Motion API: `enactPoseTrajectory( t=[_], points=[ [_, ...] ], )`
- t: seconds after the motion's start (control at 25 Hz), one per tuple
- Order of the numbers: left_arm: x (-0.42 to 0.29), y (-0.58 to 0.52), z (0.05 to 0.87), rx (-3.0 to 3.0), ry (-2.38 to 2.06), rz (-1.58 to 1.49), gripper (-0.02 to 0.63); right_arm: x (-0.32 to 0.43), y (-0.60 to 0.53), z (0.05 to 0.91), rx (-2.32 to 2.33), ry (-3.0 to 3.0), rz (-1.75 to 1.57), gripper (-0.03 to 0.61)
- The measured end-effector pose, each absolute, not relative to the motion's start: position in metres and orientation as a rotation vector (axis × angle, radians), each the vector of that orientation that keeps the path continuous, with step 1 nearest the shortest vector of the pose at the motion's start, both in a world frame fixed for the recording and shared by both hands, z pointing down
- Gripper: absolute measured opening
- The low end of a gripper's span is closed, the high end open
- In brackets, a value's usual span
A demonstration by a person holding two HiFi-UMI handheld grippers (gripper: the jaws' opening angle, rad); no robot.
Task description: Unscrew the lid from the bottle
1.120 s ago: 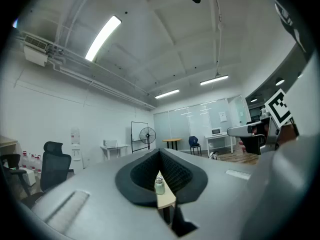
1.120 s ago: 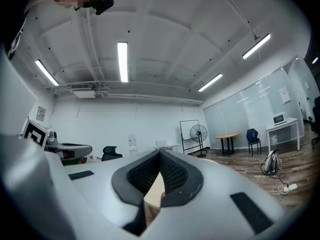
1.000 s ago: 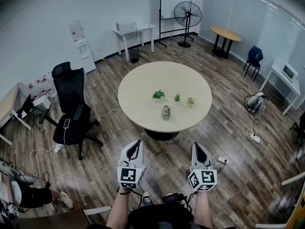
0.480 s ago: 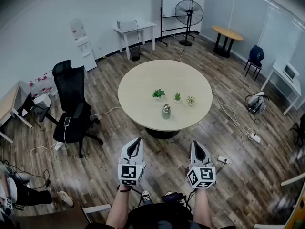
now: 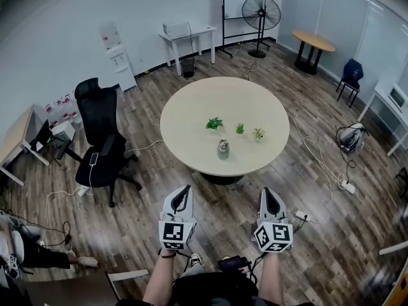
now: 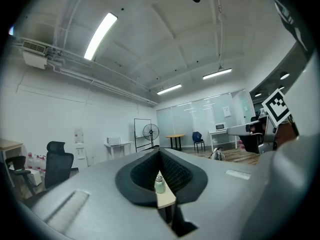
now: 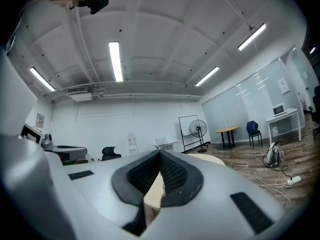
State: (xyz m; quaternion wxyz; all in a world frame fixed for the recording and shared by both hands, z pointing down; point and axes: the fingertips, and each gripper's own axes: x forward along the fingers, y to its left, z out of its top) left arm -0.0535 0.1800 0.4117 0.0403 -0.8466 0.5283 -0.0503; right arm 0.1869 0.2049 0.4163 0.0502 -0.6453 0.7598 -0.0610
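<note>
A small pale-green bottle with a silvery lid (image 5: 223,148) stands upright near the front edge of the round beige table (image 5: 191,120). Through the left gripper view the same bottle (image 6: 159,183) shows far off, in the narrow slot between the jaws. My left gripper (image 5: 181,200) and right gripper (image 5: 269,202) hang side by side over the wooden floor, well short of the table. Both are shut with nothing between the jaws. In the right gripper view only the table edge (image 7: 153,193) shows past the jaws.
Three small potted plants (image 5: 214,125) sit behind the bottle. A black office chair (image 5: 101,146) stands left of the table. A whiteboard and fan (image 5: 261,13) are at the far wall. Cables and a power strip (image 5: 342,185) lie on the floor at right.
The head camera has shifted slightly, so the table and room sit a little lower and further right in view. Both grippers stay shut, side by side.
</note>
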Motion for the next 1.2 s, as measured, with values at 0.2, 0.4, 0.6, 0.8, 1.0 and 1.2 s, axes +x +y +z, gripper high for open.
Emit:
enactPoseTrajectory(
  t=[0.2, 0.4, 0.6, 0.8, 1.0, 1.2],
  points=[
    [-0.047, 0.154, 0.421, -2.601, 1.638, -0.175, 0.000, 0.202, 0.180, 0.422, -1.972, 2.299, -0.195, 0.003],
    [-0.049, 0.091, 0.435, -2.634, 1.630, -0.171, 0.000, 0.200, 0.128, 0.430, -2.003, 2.292, -0.199, 0.003],
    [-0.053, -0.003, 0.446, -2.667, 1.571, -0.141, 0.000, 0.191, 0.043, 0.433, -2.054, 2.267, -0.148, 0.003],
    [-0.059, -0.079, 0.434, -2.712, 1.506, -0.095, 0.001, 0.176, -0.031, 0.420, -2.070, 2.231, -0.144, 0.003],
    [-0.059, -0.130, 0.431, -2.728, 1.475, -0.082, 0.000, 0.169, -0.074, 0.417, -2.099, 2.237, -0.139, 0.003],
    [-0.046, -0.158, 0.433, -2.745, 1.453, -0.101, 0.002, 0.185, -0.102, 0.415, -2.109, 2.208, -0.158, 0.003]
  ],
)
